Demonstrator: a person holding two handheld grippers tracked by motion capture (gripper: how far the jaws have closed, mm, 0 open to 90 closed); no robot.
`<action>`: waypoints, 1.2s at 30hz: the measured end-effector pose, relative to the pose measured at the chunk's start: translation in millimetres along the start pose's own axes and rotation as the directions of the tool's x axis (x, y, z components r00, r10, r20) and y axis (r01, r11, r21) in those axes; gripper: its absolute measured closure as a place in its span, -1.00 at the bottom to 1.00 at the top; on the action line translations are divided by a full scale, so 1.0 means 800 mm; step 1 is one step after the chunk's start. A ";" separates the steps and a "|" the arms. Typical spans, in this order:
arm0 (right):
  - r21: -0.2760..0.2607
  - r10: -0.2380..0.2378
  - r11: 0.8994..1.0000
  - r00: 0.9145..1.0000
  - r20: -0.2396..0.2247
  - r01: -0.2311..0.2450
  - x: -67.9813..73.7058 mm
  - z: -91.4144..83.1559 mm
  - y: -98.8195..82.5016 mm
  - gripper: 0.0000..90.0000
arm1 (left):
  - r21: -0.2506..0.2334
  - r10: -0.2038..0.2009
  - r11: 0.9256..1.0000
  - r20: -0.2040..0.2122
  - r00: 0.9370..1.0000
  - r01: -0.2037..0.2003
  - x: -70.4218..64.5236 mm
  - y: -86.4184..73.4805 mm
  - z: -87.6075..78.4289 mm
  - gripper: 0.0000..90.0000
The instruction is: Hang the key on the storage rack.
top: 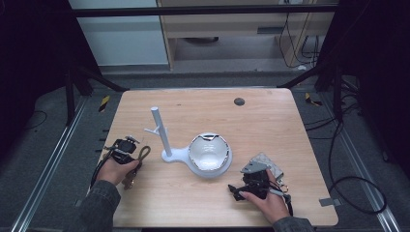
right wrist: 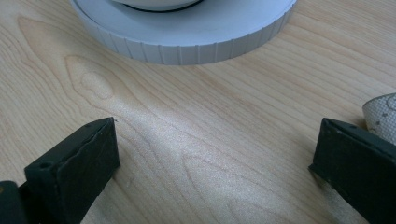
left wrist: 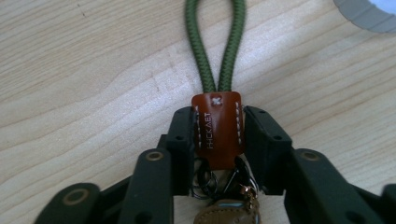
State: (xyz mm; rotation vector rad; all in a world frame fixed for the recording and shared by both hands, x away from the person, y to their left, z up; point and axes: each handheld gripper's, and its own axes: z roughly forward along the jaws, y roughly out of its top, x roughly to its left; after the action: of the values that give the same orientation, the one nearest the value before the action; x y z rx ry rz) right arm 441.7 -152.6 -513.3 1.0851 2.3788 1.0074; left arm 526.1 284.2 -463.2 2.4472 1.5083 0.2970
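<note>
Olive-green cord loop (left wrist: 216,44) with brown leather tab (left wrist: 218,128), clamped by left gripper (left wrist: 218,144).

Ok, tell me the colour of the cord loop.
Olive green cord loop, clearest in the left gripper view.

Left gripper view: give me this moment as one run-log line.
left gripper: shut on brown leather tab of green cord keychain | right gripper: open, nothing between jaws | white stand: nothing hung

High view: looking forward and down over my whole desk (top: 203,203) from above my side.
Left gripper view: riding close, facing along my jaws at the wood.
Right gripper view: skimming low; sharing the white stand base (right wrist: 187,42) with the high view (top: 212,169).
</note>
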 end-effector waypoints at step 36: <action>0.000 -0.002 1.000 1.000 -0.009 0.002 -0.001 0.001 0.001 -0.99 | -0.481 0.046 0.875 -0.023 0.999 -0.051 -0.050 -0.067 -0.102 0.47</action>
State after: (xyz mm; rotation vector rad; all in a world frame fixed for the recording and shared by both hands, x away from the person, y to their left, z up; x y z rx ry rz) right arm 443.2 -152.3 -513.3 1.0796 2.3861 1.0137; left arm 438.4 279.9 -404.2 2.0841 1.1946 0.6165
